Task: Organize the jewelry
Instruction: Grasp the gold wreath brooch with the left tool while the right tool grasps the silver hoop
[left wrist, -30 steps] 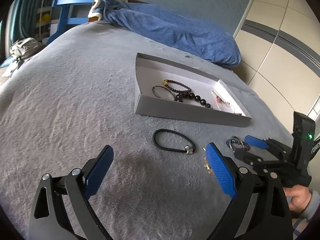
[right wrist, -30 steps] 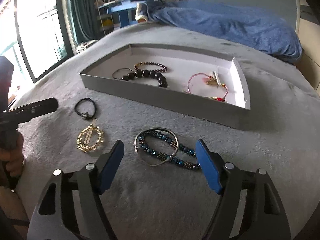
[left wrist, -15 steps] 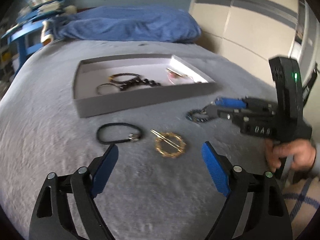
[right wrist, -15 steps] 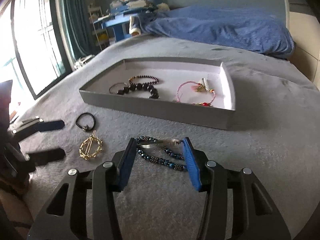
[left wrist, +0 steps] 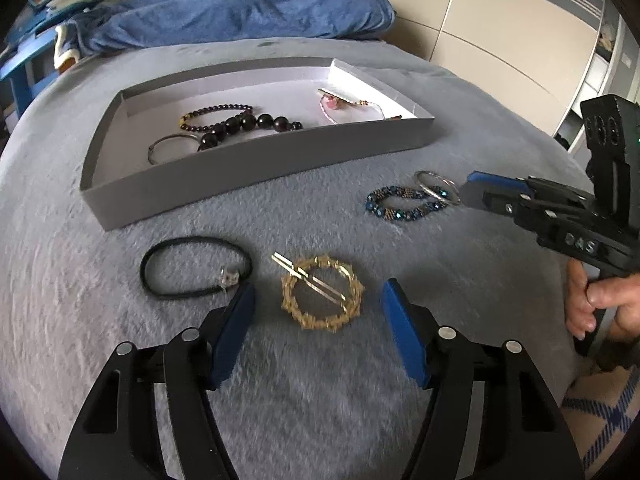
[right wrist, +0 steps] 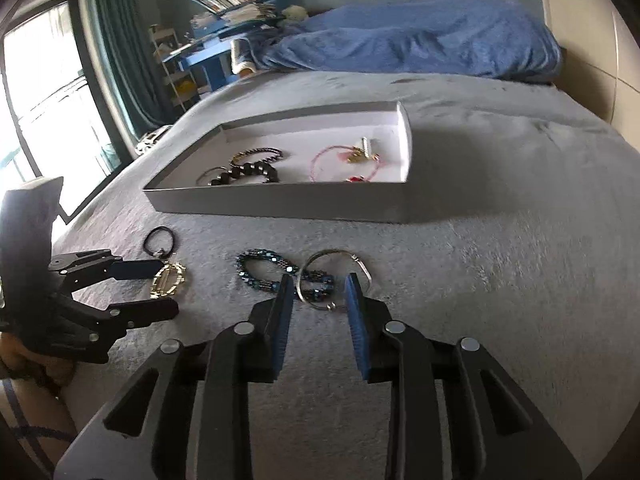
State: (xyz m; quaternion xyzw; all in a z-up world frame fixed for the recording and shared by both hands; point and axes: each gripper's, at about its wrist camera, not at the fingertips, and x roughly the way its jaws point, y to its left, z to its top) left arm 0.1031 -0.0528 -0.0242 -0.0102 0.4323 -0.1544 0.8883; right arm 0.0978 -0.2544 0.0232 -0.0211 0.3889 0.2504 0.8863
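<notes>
Here both grippers are shown narrower than a second earlier, each closing around its own piece on the grey bed. At lower centre of the left wrist view, the left gripper (left wrist: 316, 322) is seen with its jaws apart around the gold ring clip (left wrist: 322, 297), now framed between them. In the right wrist view, the right gripper (right wrist: 318, 300) is closing over the silver bangle (right wrist: 335, 278) and blue beaded bracelet (right wrist: 280, 270), not yet pinched. The grey tray (left wrist: 256, 164), upper centre, is judged the destination.
</notes>
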